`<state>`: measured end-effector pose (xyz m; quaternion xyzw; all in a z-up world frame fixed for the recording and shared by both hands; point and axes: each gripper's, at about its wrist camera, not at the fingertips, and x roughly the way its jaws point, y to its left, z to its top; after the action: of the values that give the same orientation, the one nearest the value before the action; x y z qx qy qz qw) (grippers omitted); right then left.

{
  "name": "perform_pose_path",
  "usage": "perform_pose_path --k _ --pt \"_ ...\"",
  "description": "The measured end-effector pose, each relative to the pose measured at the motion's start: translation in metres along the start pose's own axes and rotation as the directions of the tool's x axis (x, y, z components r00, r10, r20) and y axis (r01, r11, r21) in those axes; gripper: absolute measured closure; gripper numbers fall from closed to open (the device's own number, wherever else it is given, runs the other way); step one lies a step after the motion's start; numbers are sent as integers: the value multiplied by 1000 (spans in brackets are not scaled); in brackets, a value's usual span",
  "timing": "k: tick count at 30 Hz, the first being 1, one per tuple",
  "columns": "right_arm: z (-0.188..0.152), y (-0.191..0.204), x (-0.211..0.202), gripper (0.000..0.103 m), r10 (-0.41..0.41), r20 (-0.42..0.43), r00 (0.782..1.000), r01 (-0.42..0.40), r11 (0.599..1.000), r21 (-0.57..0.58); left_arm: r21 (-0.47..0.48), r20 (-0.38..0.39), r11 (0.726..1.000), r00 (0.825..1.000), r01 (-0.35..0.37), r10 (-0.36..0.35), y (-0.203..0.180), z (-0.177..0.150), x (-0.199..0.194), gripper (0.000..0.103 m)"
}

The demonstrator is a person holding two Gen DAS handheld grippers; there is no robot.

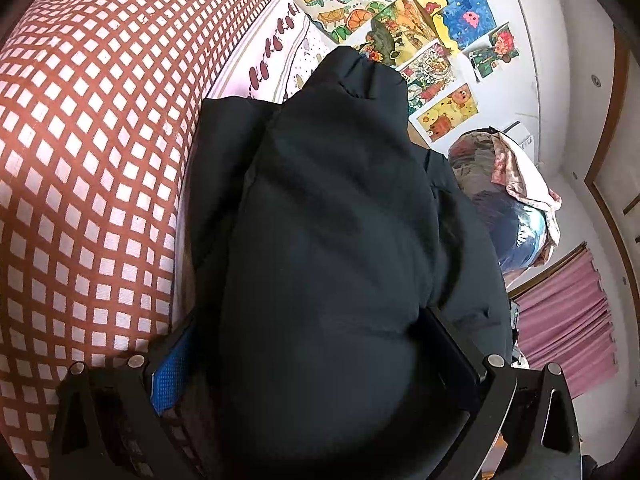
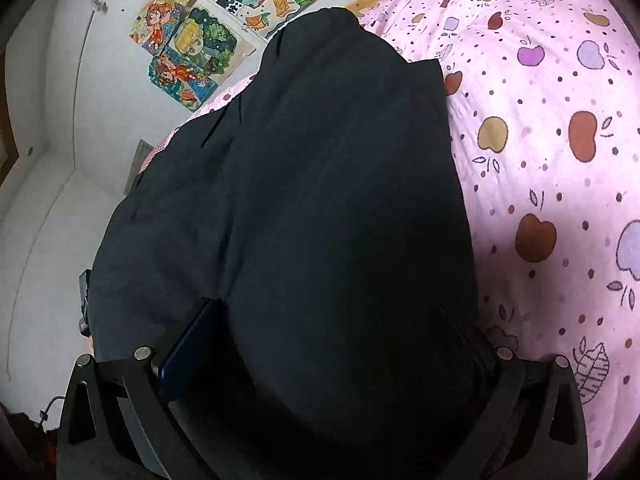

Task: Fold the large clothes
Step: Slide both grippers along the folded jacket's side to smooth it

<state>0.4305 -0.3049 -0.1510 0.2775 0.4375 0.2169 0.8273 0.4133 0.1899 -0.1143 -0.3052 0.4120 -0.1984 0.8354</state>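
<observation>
In the left wrist view, the left tongs point(image 1: 316, 376) point toward twelve o'clock with a thick fold of the dark jacket point(image 1: 328, 220) bulging between their fingers, clamped on it; the blue pad point(image 1: 170, 376) of one finger shows at eight o'clock. The jacket runs up from the tongs to a bunched end near twelve o'clock, over a red checked cover point(image 1: 88, 160) at nine o'clock. Drawings point(image 1: 404, 20) hang on the wall at one o'clock. In the right wrist view, the right tongs point(image 2: 324, 364) likewise aim at twelve o'clock, gripping a fat fold of the jacket point(image 2: 320, 200), which fills the centre above a pink fruit-print quilt point(image 2: 552, 140) at three o'clock.
</observation>
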Motion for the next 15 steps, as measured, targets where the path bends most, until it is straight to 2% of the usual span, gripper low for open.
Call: perform_pose_path --k 15 --pt "-13 -9 -7 1 -40 14 999 40 999 -20 8 -7 1000 1000 30 -30 4 0 2 0"
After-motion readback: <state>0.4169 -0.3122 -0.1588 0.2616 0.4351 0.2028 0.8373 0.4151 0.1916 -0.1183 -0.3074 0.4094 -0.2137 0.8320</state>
